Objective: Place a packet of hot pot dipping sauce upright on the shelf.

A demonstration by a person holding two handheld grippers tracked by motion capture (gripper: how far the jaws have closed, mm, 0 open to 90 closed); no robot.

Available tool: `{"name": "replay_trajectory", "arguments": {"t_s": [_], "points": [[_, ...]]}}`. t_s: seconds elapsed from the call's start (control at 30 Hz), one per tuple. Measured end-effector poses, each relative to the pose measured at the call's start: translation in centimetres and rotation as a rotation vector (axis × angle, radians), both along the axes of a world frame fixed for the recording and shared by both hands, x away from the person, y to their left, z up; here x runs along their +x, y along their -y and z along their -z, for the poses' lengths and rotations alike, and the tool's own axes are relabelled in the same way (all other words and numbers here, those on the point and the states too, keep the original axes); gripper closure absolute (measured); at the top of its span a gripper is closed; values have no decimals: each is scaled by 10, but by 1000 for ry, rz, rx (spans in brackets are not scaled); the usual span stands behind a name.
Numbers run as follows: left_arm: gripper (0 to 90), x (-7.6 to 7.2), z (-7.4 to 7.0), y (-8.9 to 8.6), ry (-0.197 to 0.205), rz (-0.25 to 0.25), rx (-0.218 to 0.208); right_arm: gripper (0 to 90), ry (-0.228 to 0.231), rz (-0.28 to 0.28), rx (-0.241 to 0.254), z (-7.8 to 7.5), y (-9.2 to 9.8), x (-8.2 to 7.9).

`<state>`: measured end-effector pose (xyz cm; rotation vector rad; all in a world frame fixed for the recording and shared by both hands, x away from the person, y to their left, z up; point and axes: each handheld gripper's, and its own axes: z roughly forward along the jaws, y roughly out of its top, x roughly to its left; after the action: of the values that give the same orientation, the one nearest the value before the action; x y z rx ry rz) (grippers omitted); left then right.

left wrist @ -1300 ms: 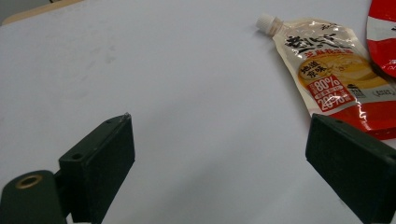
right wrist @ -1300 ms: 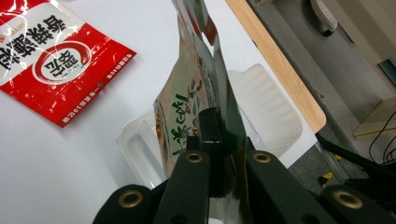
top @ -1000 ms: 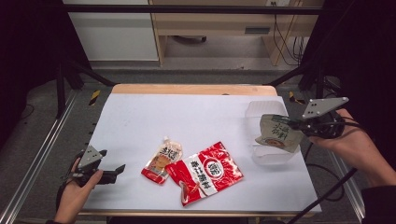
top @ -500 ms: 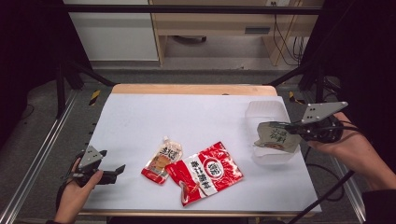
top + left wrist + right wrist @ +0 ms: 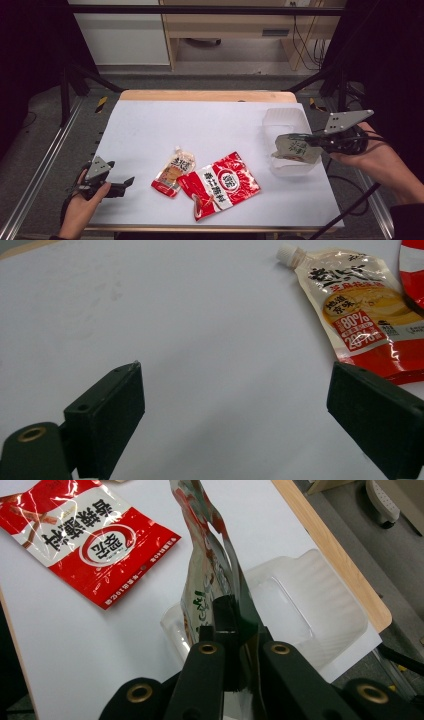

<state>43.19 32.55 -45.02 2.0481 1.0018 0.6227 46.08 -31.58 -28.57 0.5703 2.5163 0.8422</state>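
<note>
My right gripper point(image 5: 320, 143) point(image 5: 231, 622) is shut on a grey-green snack pouch point(image 5: 295, 148) point(image 5: 210, 565), held edge-up over the near end of a clear plastic tray point(image 5: 286, 125) point(image 5: 305, 610) at the table's right side. A red snack bag point(image 5: 220, 184) point(image 5: 85, 535) lies flat at the front middle. A spouted sauce pouch point(image 5: 173, 170) point(image 5: 360, 310) lies just left of it, partly under the red bag's edge. My left gripper point(image 5: 124, 184) point(image 5: 235, 425) rests at the front left corner, open, jaws wide apart over bare table, pointing toward the sauce pouch.
White table sheet point(image 5: 200, 130) with a wooden strip point(image 5: 205, 95) along the far edge. Metal frame rails point(image 5: 40, 165) run down both sides. A cable point(image 5: 350, 210) trails from the right gripper off the table's front right.
The right gripper has carried the grey-green pouch a little lower and nearer over the tray. The left gripper has stayed put.
</note>
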Motion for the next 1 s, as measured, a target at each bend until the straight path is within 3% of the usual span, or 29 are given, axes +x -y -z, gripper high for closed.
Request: {"name": "replay_trajectory", "arguments": {"t_s": [0.2,0.4,0.87,1.0], "points": [[83,0,1,1,0,0,1,900,-7,-11,11,-2,2,-1],[83,0,1,1,-2,2,6,900,-48,-8,-5,4,3,3],[83,0,1,1,-2,3,7,881,-112,50,18,50,6,20],[83,0,1,2,-2,4,7,876,-109,83,42,54,11,25]]}}
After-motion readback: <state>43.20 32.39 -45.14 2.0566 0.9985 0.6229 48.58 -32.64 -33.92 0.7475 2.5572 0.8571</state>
